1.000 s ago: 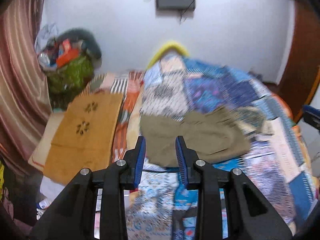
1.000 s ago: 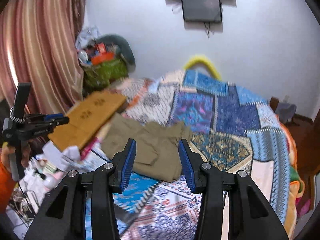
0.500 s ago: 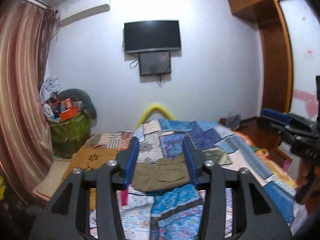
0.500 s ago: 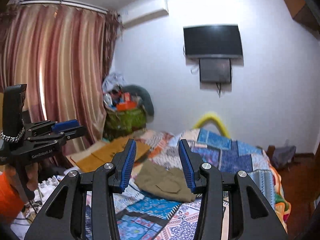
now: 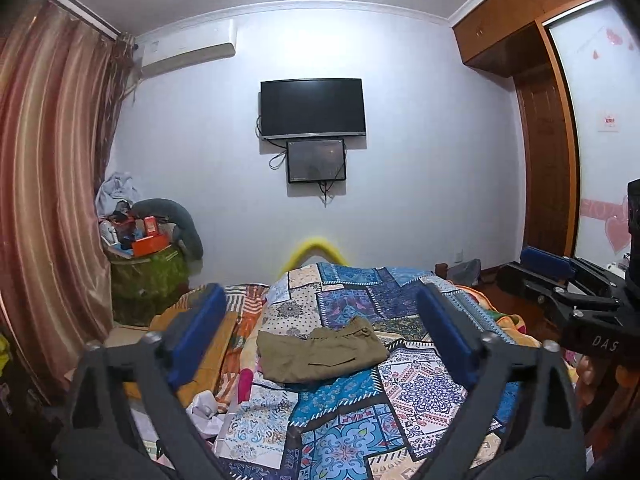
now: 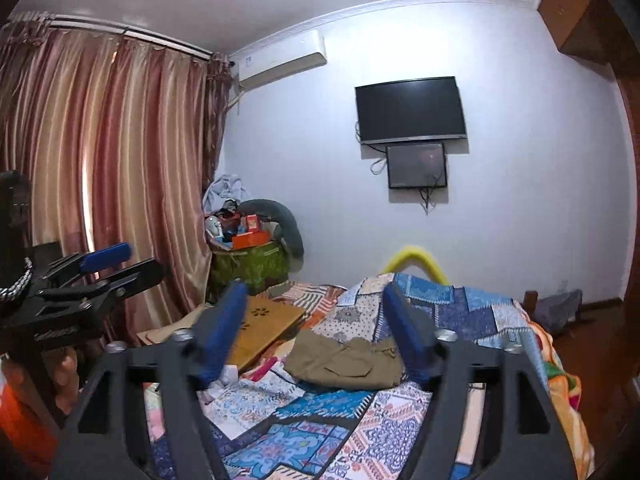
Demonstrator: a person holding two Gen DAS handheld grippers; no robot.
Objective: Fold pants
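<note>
The olive-green pants lie folded in a compact bundle on the patchwork bedspread, also in the right wrist view. My left gripper is open wide and empty, held well back from the pants and above the bed. My right gripper is open and empty, also pulled back from the pants. The right gripper shows at the right edge of the left wrist view; the left gripper shows at the left edge of the right wrist view.
A tan board lies left of the pants at the bed's edge. Crumpled paper and clutter lie beside it. A green bin piled with items stands by the curtain. A TV hangs on the far wall; a wardrobe stands right.
Both grippers have pulled back and up from the pants, so the whole room now shows. Both jaws have opened wider. The pants stay folded on the bed.
</note>
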